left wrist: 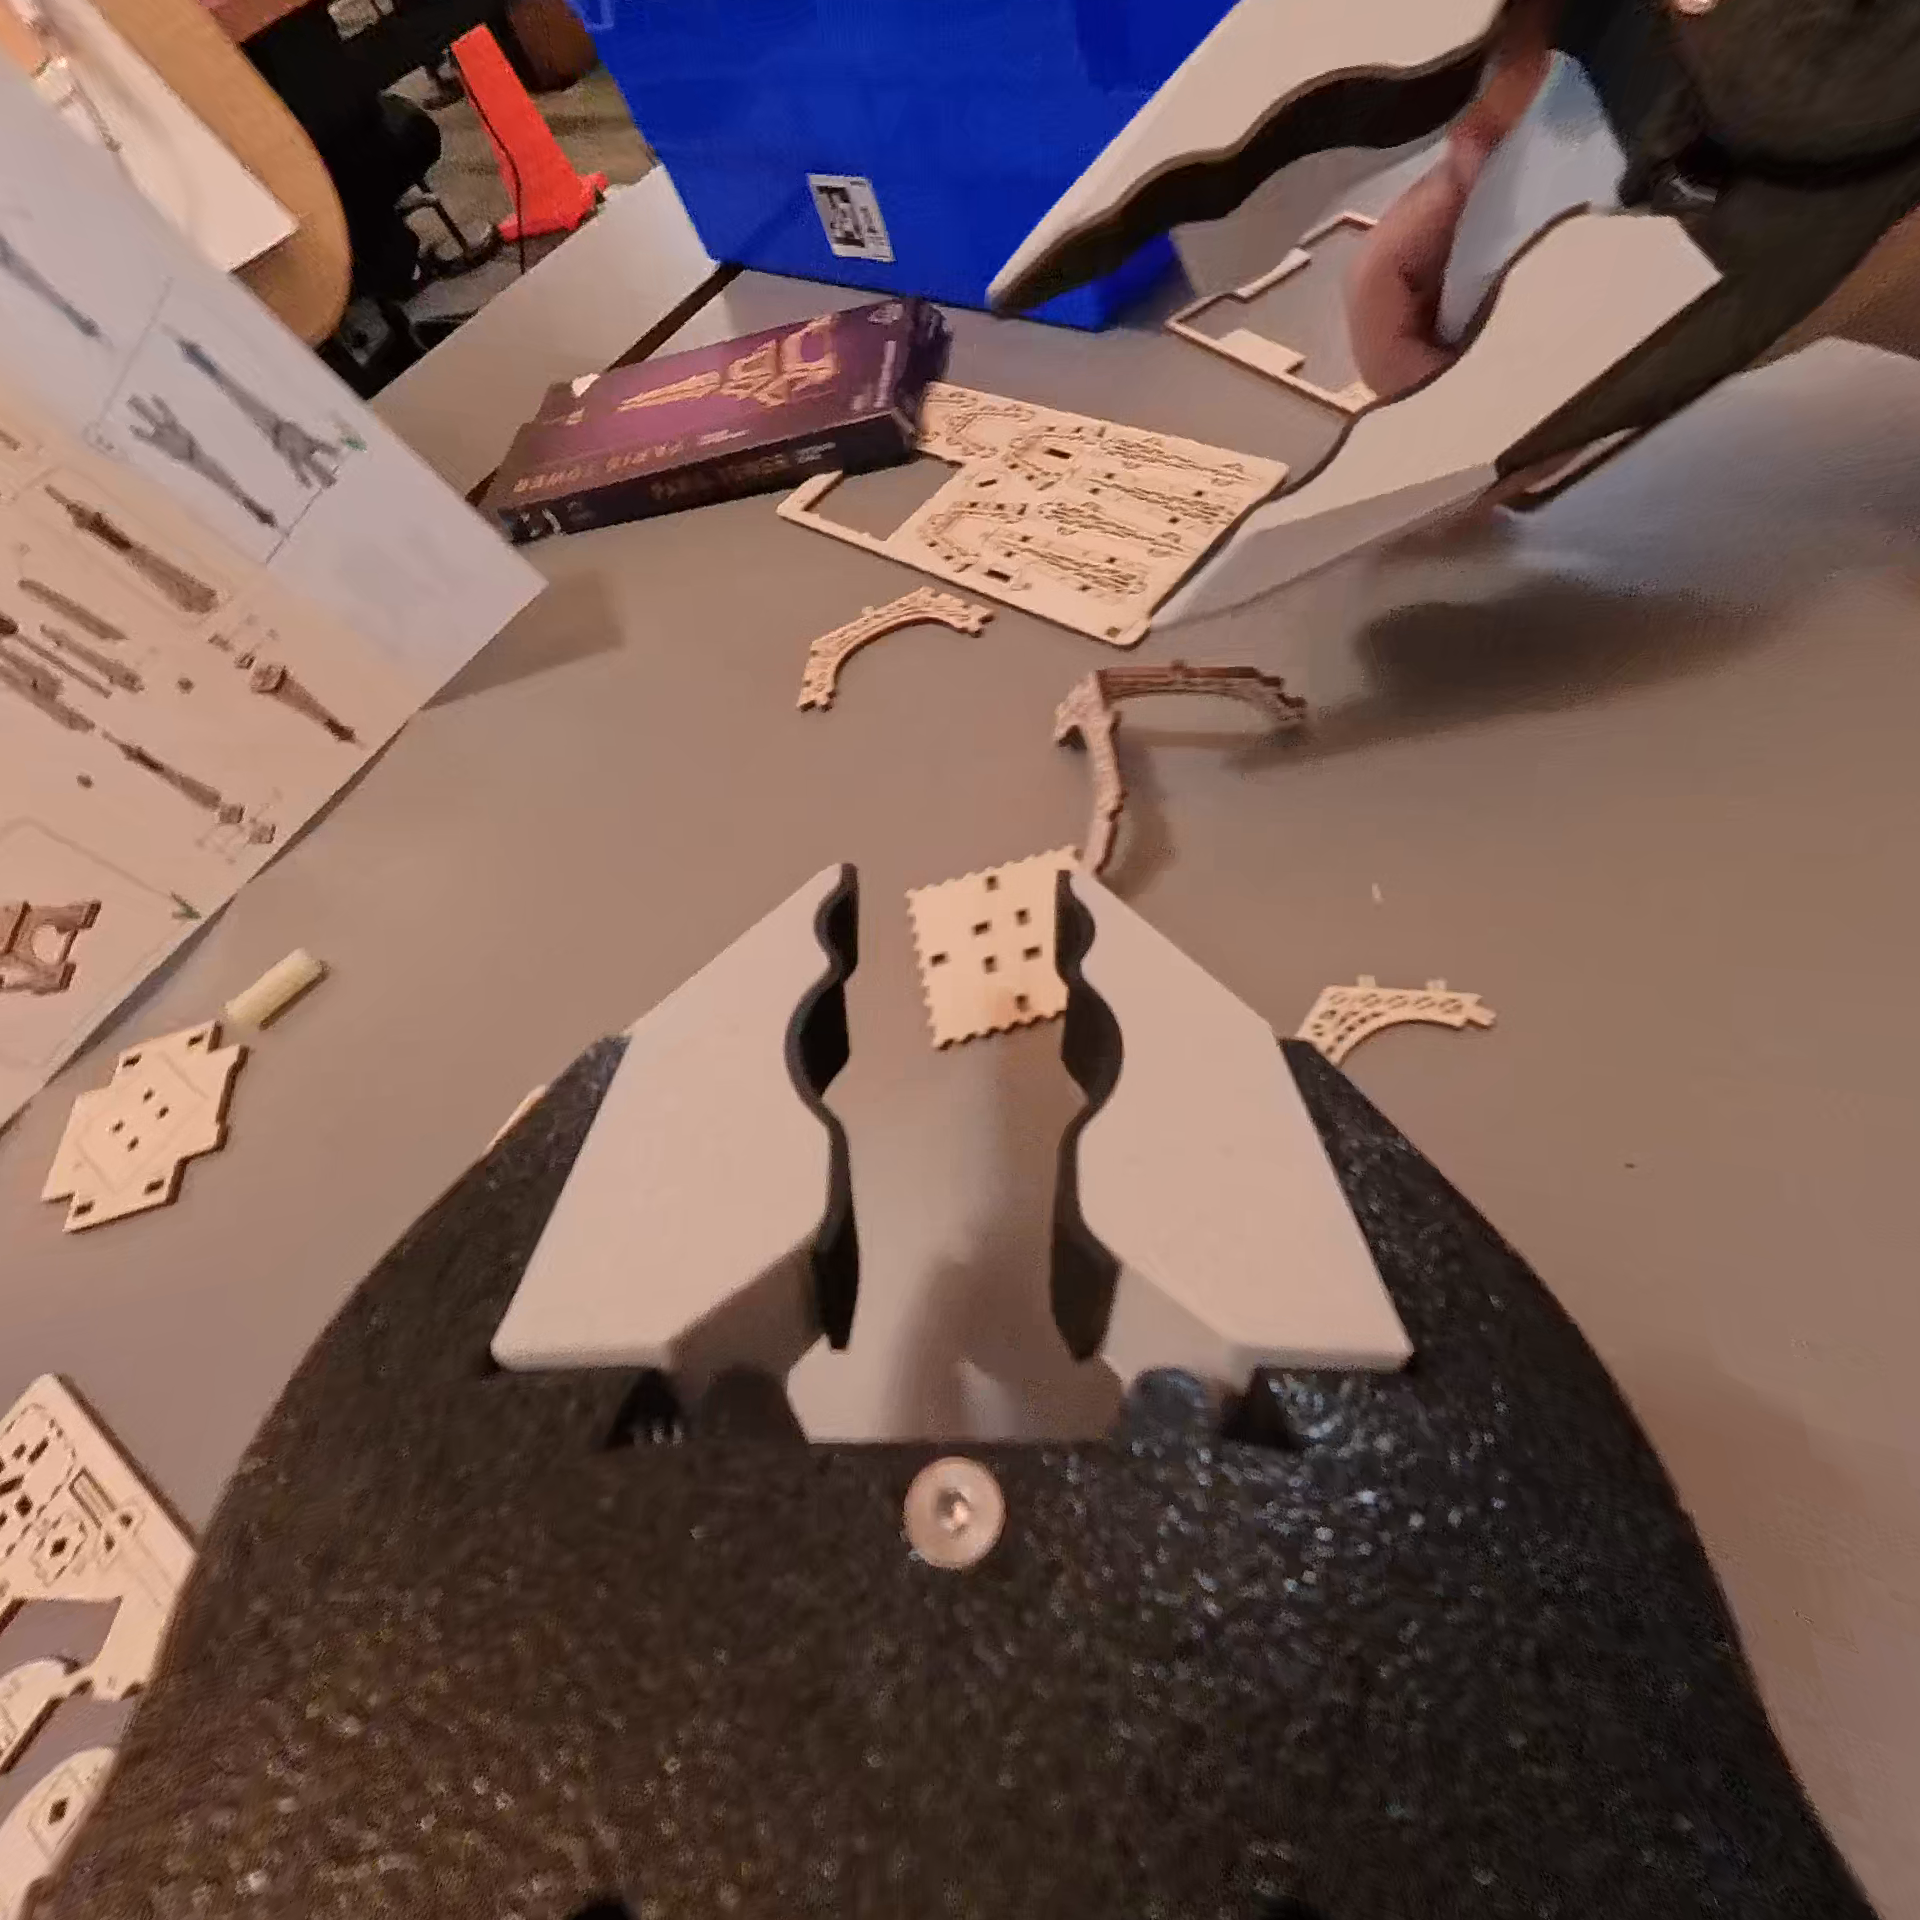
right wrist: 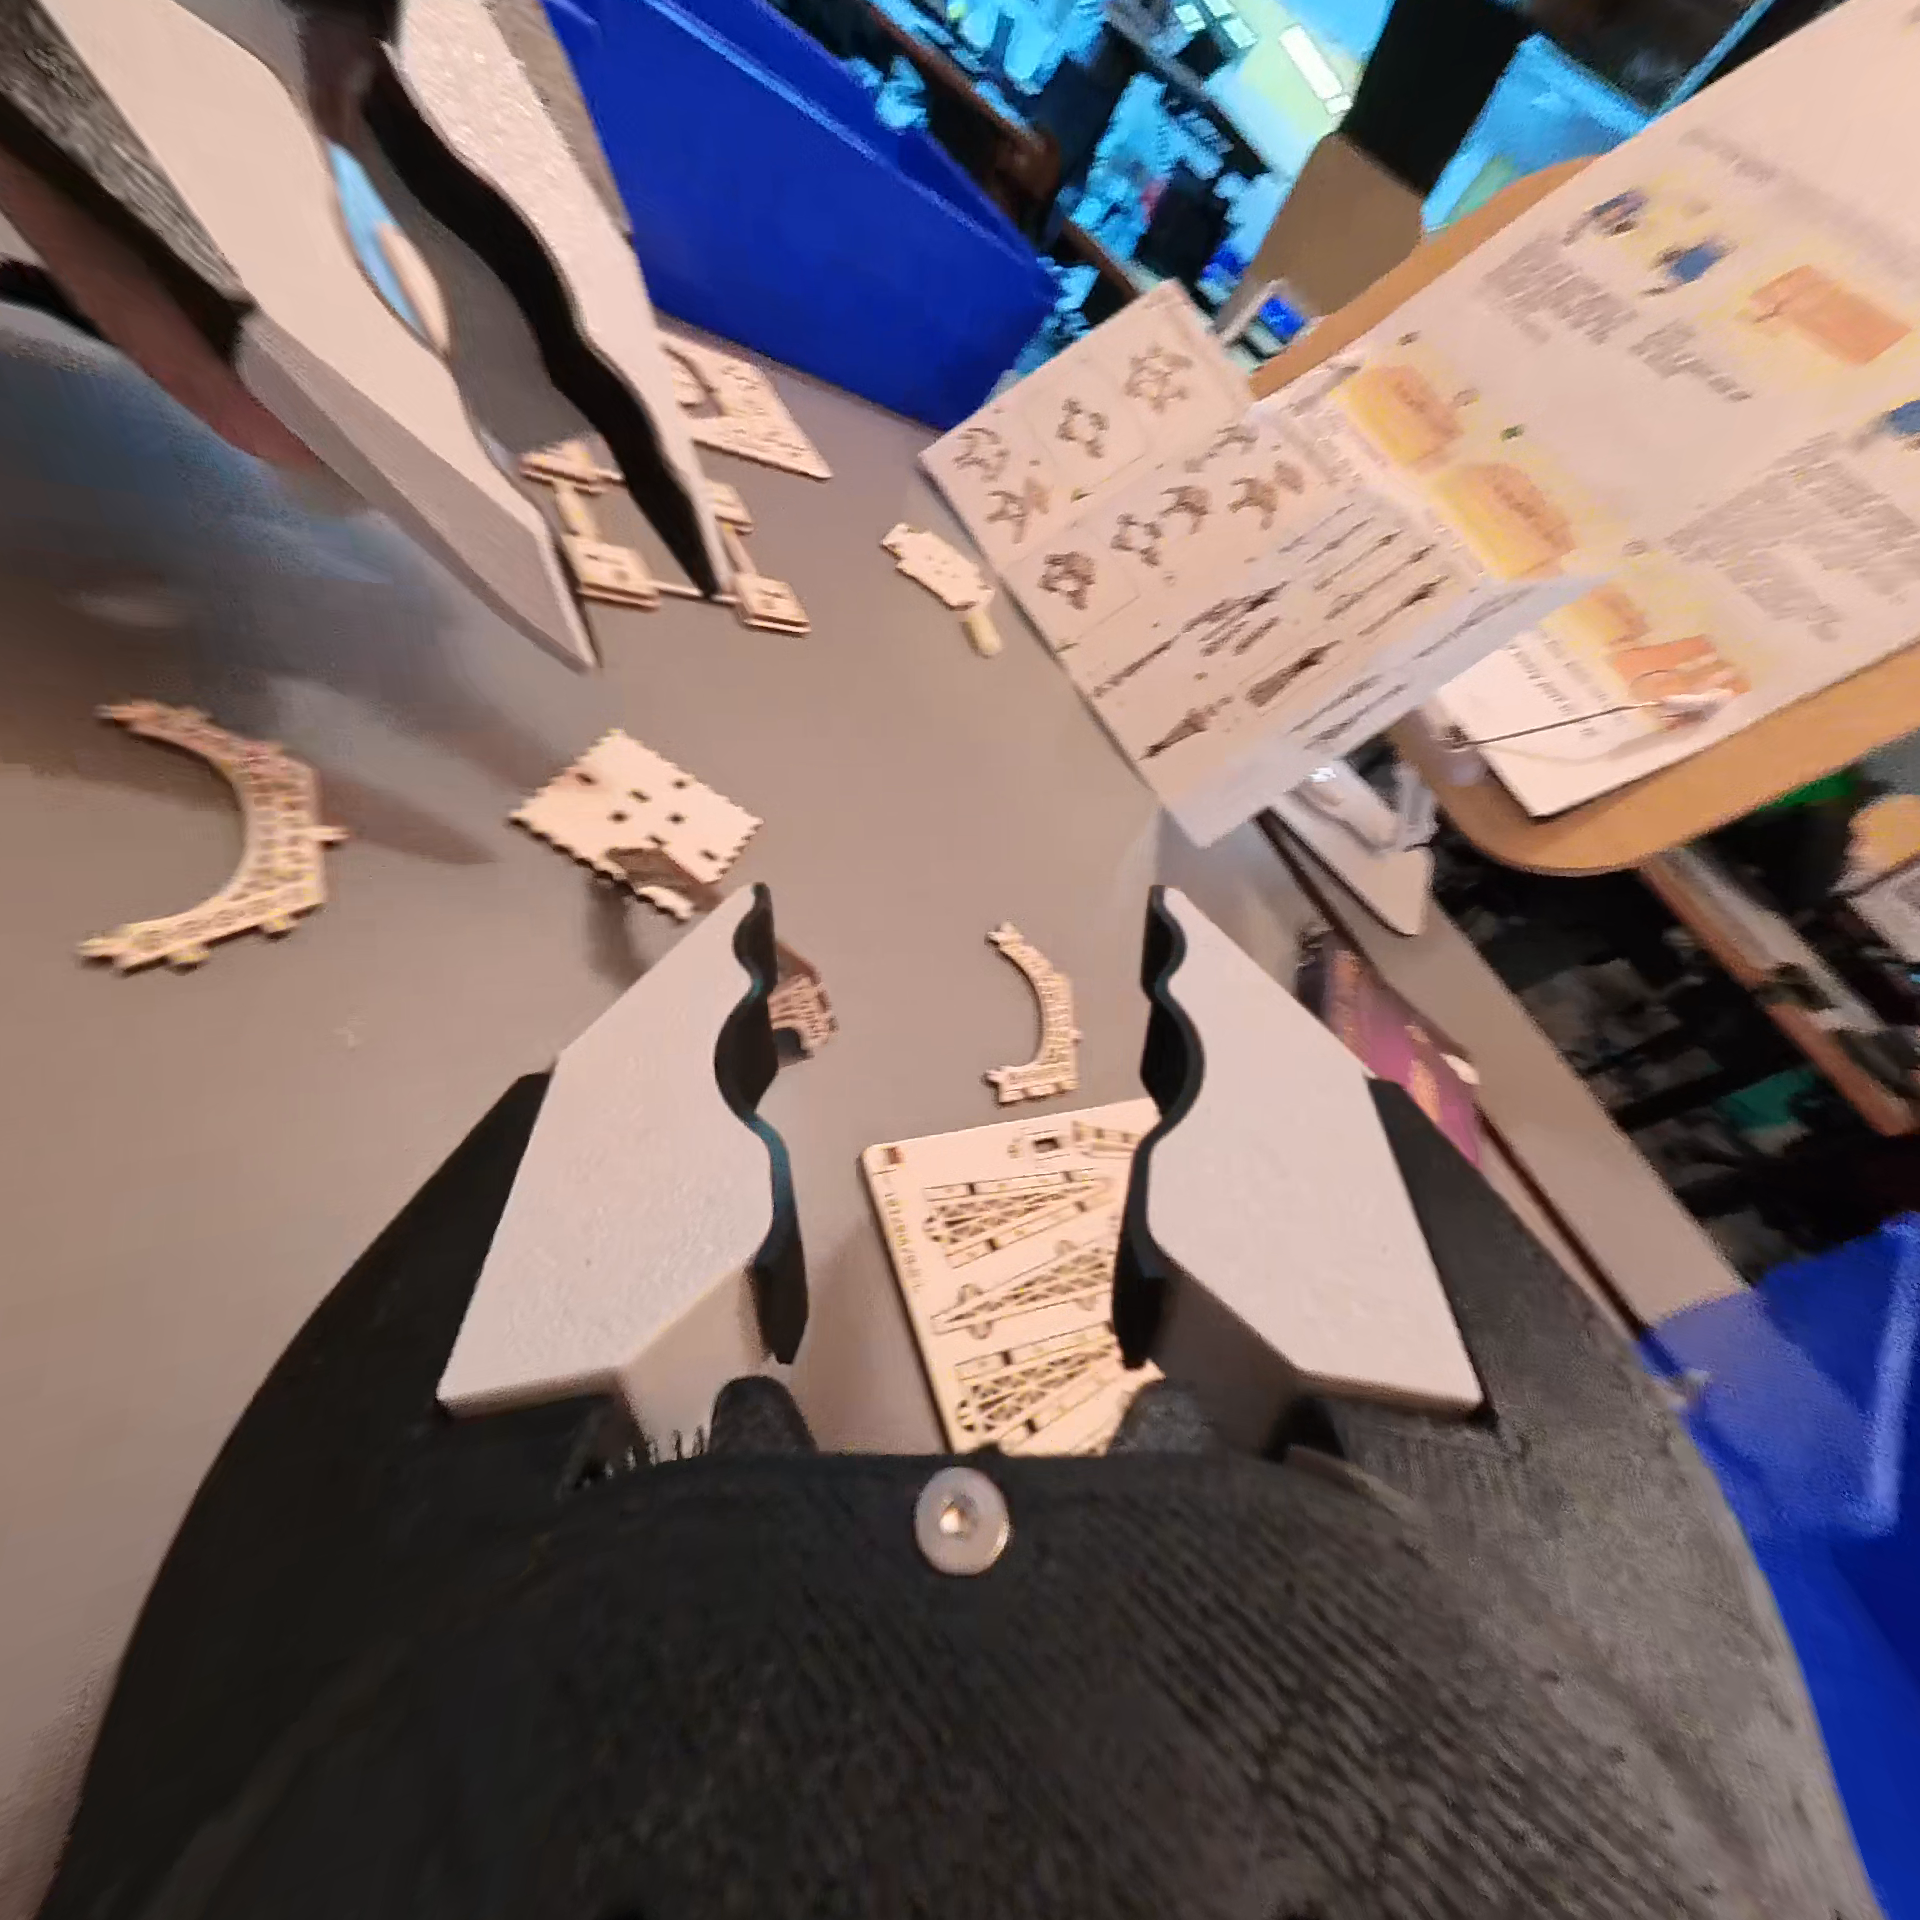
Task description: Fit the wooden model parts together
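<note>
Flat laser-cut wooden parts lie on the grey table (left wrist: 1558, 935). My left gripper (left wrist: 958, 904) is open and empty, with a square holed plate (left wrist: 987, 951) on the table between its fingertips. Two joined arch pieces (left wrist: 1132, 727) stand just beyond it. A loose arch (left wrist: 894, 634) lies farther back and another arch (left wrist: 1392, 1013) to the right. My right gripper (right wrist: 958, 914) is open and empty above a loose arch (right wrist: 1039, 1023) and a part sheet (right wrist: 1023, 1278). The joined arches (right wrist: 805, 1008) are half hidden behind its left finger. The square plate (right wrist: 634, 821) lies ahead left.
A purple box (left wrist: 727, 426), a blue bin (left wrist: 894, 125) and a cut part sheet (left wrist: 1060, 499) are at the back. Instruction sheets (left wrist: 156, 582) stand propped on the left. A cross-shaped plate (left wrist: 145, 1122) and a small cream peg (left wrist: 275, 987) lie near them. The arch (left wrist: 1392, 1013) sits 8 centimetres or so from the ends of my left fingers. The right camera catches it too, in the right wrist view (right wrist: 221, 907).
</note>
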The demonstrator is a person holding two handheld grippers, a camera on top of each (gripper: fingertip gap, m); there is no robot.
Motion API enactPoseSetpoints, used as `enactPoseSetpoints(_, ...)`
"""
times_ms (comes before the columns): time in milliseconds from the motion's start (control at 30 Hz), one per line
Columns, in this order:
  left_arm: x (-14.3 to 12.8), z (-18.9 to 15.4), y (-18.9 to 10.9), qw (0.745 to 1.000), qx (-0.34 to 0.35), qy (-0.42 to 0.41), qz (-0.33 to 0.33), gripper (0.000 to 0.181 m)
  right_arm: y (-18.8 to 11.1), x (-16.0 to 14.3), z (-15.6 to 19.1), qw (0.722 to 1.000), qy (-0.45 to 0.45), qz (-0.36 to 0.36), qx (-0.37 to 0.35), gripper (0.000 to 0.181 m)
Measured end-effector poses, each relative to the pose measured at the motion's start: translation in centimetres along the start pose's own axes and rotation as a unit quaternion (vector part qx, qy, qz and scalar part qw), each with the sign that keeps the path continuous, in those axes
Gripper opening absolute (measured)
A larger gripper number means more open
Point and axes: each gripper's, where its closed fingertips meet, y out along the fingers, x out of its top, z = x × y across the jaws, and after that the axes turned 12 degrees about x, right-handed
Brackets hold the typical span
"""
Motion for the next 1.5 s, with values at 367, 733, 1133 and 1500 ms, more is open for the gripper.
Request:
enactPoseSetpoints(367, 2.7, 6.7, -0.2, 0.985, 0.038, -0.127, -0.114, 0.091, -3.7, -1.4, -6.0, 0.982, 0.038, -0.013, -0.184, 0.075)
enactPoseSetpoints(733, 1.3, 9.1, -1.7, 0.976, -0.012, -0.189, -0.111, 0.079, -4.6, -2.5, -7.5, 0.971, 0.056, -0.002, -0.234, 0.068)
enactPoseSetpoints(1133, -4.7, 12.0, -3.1, 0.979, -0.052, -0.199, 0.009, 0.080, -5.5, -4.2, -8.7, 0.955, 0.040, 0.039, -0.292, 0.064)
enactPoseSetpoints(1500, -7.2, 13.7, -3.1, 0.964, -0.038, -0.259, 0.047, 0.074, -4.4, -4.9, -8.3, 0.953, 0.003, 0.090, -0.291, 0.062)
